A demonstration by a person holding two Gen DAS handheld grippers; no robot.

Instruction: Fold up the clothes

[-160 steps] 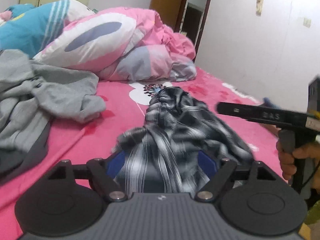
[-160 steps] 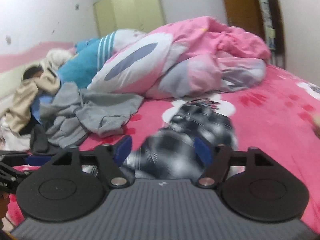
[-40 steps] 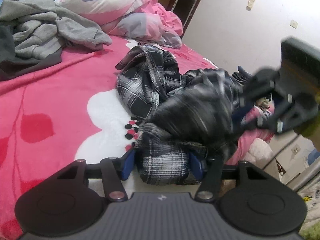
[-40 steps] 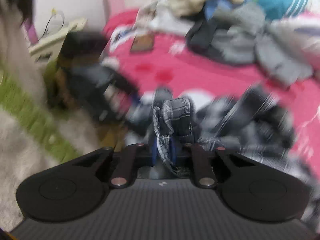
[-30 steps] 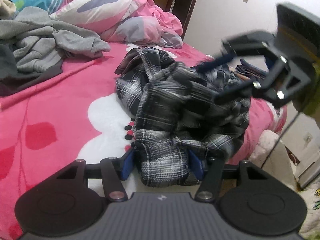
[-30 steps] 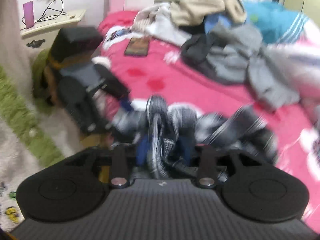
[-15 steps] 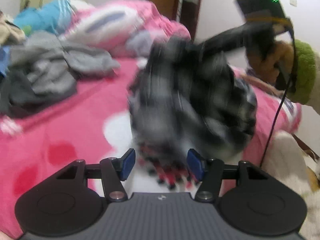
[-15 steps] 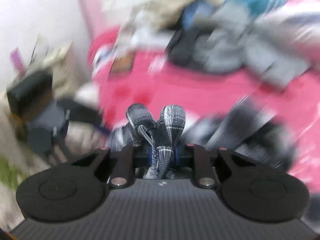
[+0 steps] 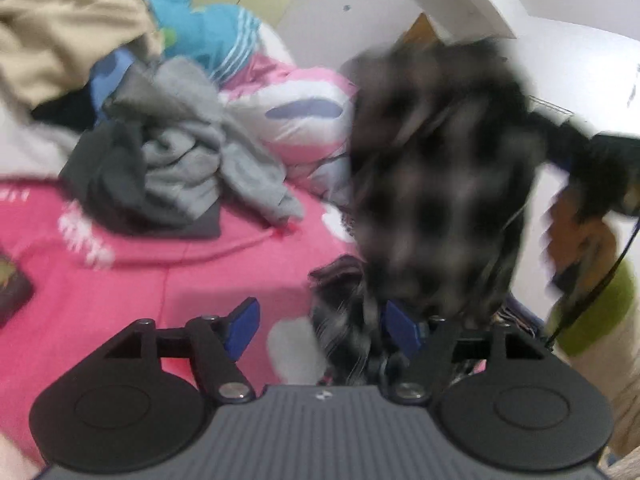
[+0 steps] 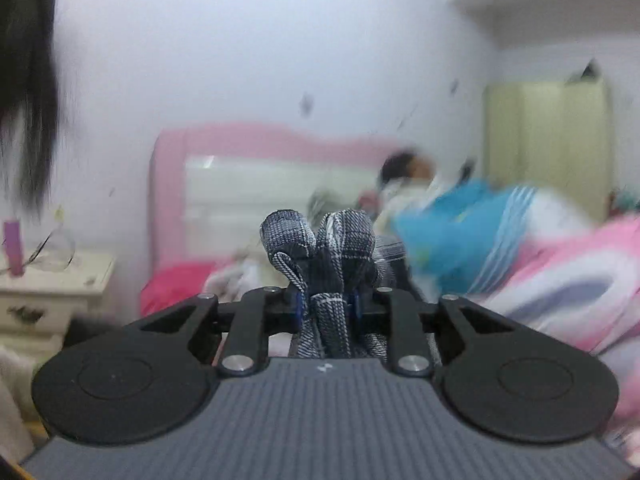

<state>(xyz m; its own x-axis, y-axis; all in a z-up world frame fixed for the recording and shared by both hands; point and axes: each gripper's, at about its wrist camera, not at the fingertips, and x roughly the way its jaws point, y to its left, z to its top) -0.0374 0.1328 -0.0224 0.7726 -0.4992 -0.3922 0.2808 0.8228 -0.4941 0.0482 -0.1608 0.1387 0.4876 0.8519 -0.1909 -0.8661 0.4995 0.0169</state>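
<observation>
While the black-and-white plaid flannel shirt (image 9: 440,184) hangs bunched in the air (no fold yet), everything remains: spread, then fold. Right hand-held gripper (image 10: 326,306) clamps a wad, jaws easing apart; left hand-held gripper (image 9: 320,326) is opening, cloth brushing its right pad. Bare pink bed (image 9: 208,280) lies near-left; grey heap (image 9: 192,160) crowds the far side.

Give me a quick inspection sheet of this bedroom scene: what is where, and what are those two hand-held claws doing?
Surface: pink bedspread, rumpled.
Job's things: plaid shirt lifted off the bed, blurred.
Clutter: grey garments, beige garment, pink quilt.
Grippers: left gripper opening, shirt hem near one pad, no grip; right gripper pads pressing on a bunch of plaid shirt, jaws easing apart.
Cables: thin black cable beside the person's hand.
Surroundings: white nightstand, pink headboard, wardrobe.
</observation>
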